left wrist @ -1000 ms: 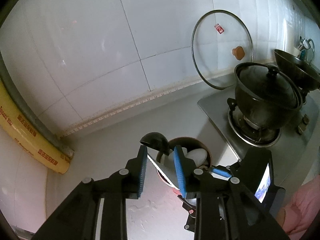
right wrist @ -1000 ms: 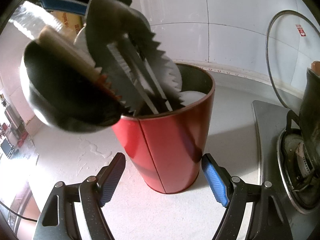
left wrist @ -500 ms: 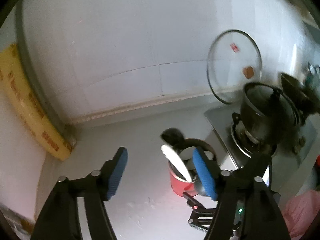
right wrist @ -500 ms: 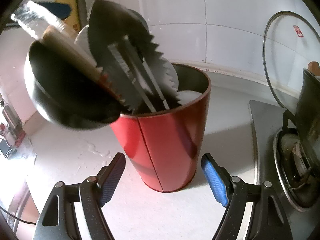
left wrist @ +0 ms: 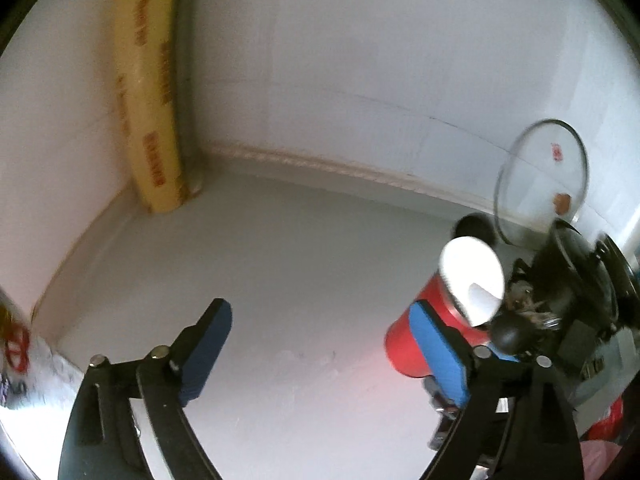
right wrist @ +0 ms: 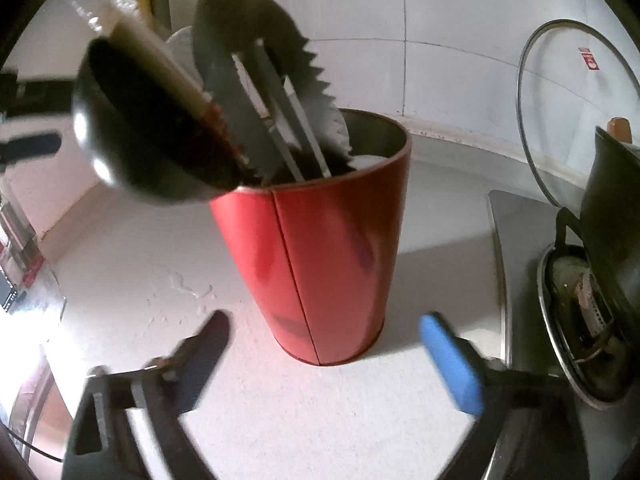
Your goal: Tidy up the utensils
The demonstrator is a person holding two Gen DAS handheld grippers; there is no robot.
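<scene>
A red utensil holder (right wrist: 328, 264) stands on the pale counter. It holds a black ladle (right wrist: 148, 132), a grey slotted spatula with a serrated edge (right wrist: 260, 92) and a white spoon (left wrist: 472, 276). My right gripper (right wrist: 328, 360) is right in front of the holder's base. Its jaws are opening, and both pads stand clear of the red wall. My left gripper (left wrist: 324, 356) hangs over bare counter to the left of the holder (left wrist: 404, 344). Its jaws are also opening, with nothing between them.
A yellow roll of wrap (left wrist: 148, 100) leans in the wall corner at the far left. A glass lid (right wrist: 568, 112) leans on the tiled wall at the right. A black pot (right wrist: 616, 208) sits on the stove burner (right wrist: 580, 340) beside the holder.
My left gripper opened wide and swung left, away from the utensils, rolling as it went; the holder slid to its view's right. My right gripper's jaws spread a little wider; the holder stayed put.
</scene>
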